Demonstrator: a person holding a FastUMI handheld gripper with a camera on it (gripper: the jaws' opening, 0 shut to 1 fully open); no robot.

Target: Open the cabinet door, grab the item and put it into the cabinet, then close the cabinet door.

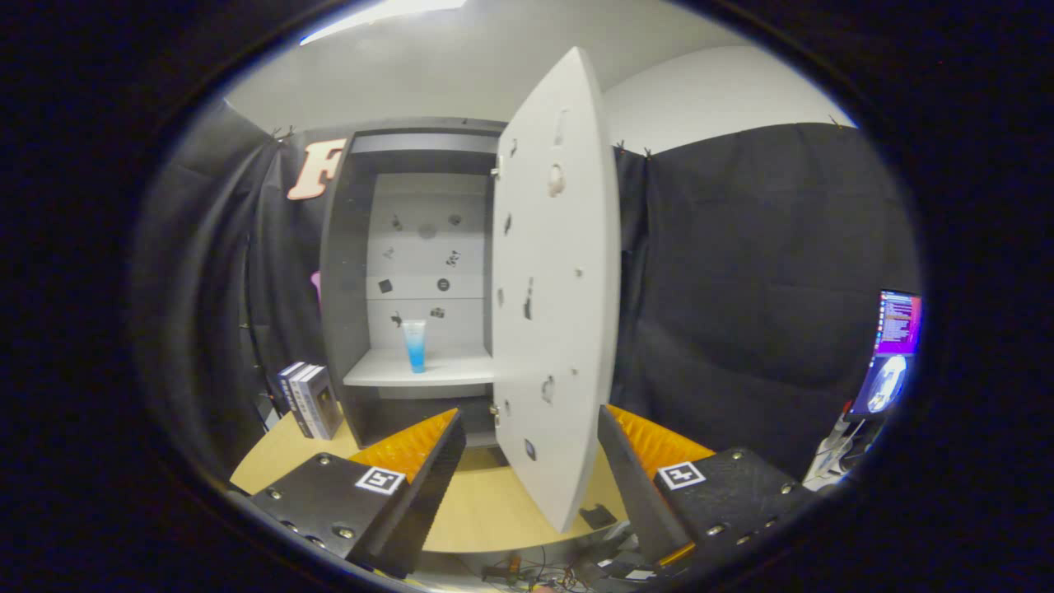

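A grey cabinet [350, 272] stands on the wooden table [486, 511] ahead of the fingers. Its white door [556, 313] is swung wide open on right-side hinges, its free edge coming toward me and reaching down between the fingers. A blue and clear cup [415, 346] stands upright on the white shelf [428, 368] inside the cabinet, well beyond the fingers. My gripper [531, 428] is open with nothing held; the door's lower edge hangs in the gap between the fingers without either finger touching it.
A few upright books [309, 399] stand on the table left of the cabinet. A small dark object [597, 516] lies near the table's front edge. A lit monitor [893, 350] stands off to the right. Cables lie below the table edge.
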